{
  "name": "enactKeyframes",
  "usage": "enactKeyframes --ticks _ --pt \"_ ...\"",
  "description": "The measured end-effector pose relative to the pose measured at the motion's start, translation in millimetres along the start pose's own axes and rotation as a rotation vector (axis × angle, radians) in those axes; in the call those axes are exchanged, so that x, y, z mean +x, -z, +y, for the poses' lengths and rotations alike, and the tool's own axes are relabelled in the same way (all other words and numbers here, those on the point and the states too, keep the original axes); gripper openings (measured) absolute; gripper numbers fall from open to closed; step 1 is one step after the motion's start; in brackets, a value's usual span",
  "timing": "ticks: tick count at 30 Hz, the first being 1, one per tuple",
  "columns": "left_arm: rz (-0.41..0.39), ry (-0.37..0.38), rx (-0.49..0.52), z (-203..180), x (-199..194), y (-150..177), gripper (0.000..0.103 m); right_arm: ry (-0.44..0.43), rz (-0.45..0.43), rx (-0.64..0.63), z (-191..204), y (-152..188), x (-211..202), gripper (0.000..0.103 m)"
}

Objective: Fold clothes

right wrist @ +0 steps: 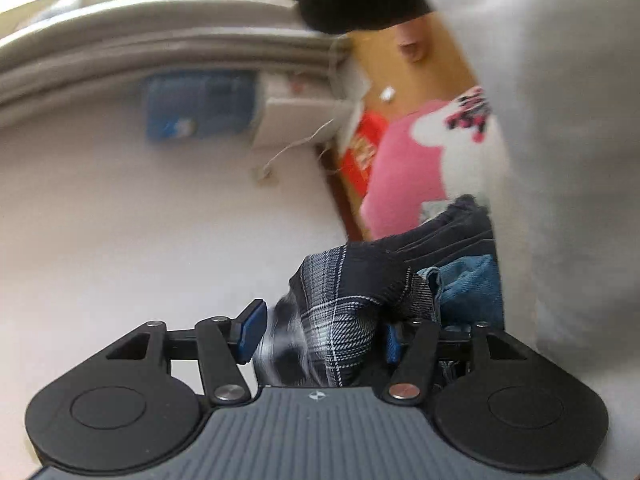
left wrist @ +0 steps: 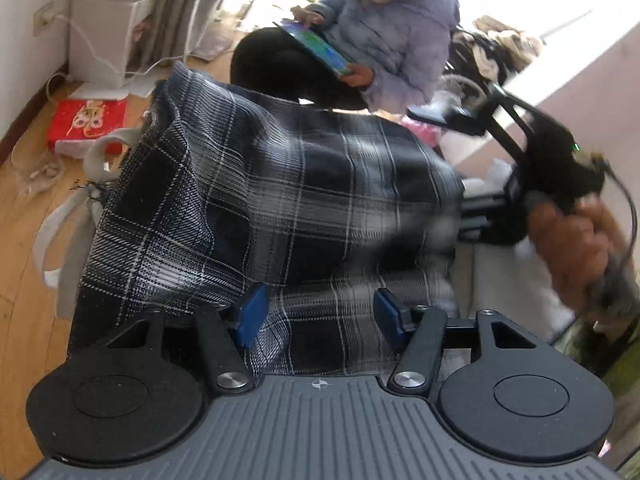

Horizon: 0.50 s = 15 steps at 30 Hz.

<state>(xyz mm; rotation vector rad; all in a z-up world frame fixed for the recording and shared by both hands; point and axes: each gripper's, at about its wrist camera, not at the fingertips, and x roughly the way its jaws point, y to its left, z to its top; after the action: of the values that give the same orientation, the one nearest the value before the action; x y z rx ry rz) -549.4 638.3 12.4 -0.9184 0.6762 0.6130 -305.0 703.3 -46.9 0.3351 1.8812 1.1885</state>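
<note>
A dark plaid garment (left wrist: 280, 200) with white check lines is heaped in front of me and spreads under my left gripper (left wrist: 320, 316). The left gripper's blue pads (left wrist: 252, 316) stand wide apart; the fabric runs flat between them without being pinched. In the right wrist view a bunched corner of the same plaid garment (right wrist: 344, 300) sits between the pads of my right gripper (right wrist: 322, 340). Its jaws are apart, and the cloth lies loose and blurred beside the left pad (right wrist: 252, 336). A hand in a brown fuzzy sleeve (left wrist: 576, 240) shows at the right of the left wrist view.
A seated person in a lilac jacket (left wrist: 392, 32) holds a tablet behind the cloth. A red box (left wrist: 86, 120), grey straps (left wrist: 64, 236) and a white cabinet (left wrist: 108, 36) are on the wooden floor. A pink garment (right wrist: 408, 168), blue denim (right wrist: 472, 284) and pale cloth (right wrist: 560, 120) crowd the right.
</note>
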Motion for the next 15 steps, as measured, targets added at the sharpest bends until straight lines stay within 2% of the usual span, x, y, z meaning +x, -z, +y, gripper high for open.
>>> enactKeyframes --ticks 1,2,3,4,7,9,10,11,12,15 --pt "0.001 0.002 0.013 0 1 0 0.057 0.041 -0.029 -0.051 5 5 0 0.042" --pt "-0.002 0.003 0.017 1 0 0 0.057 0.082 -0.059 -0.102 10 10 1 0.023" --pt "-0.004 0.005 0.021 2 0 0 0.055 0.123 -0.091 -0.184 17 16 3 0.02" --pt "-0.005 0.009 0.019 4 -1 0 0.055 0.161 -0.128 -0.323 28 26 8 0.019" --pt "-0.006 0.022 0.021 8 -1 2 0.053 0.23 -0.234 -0.889 67 87 10 0.018" --pt "-0.007 0.027 0.027 11 -1 4 0.053 0.191 -0.272 -1.334 81 143 10 0.017" --pt "-0.007 0.029 0.029 12 0 5 0.053 0.193 -0.279 -1.499 81 164 10 0.017" --pt "-0.006 0.031 0.028 13 0 6 0.053 0.224 -0.288 -1.561 79 173 13 0.017" --pt "-0.006 0.034 0.027 14 0 8 0.052 0.252 -0.288 -1.548 77 173 14 0.017" --pt "-0.007 0.038 0.042 14 0 11 0.051 0.363 -0.243 -1.037 53 101 12 0.016"
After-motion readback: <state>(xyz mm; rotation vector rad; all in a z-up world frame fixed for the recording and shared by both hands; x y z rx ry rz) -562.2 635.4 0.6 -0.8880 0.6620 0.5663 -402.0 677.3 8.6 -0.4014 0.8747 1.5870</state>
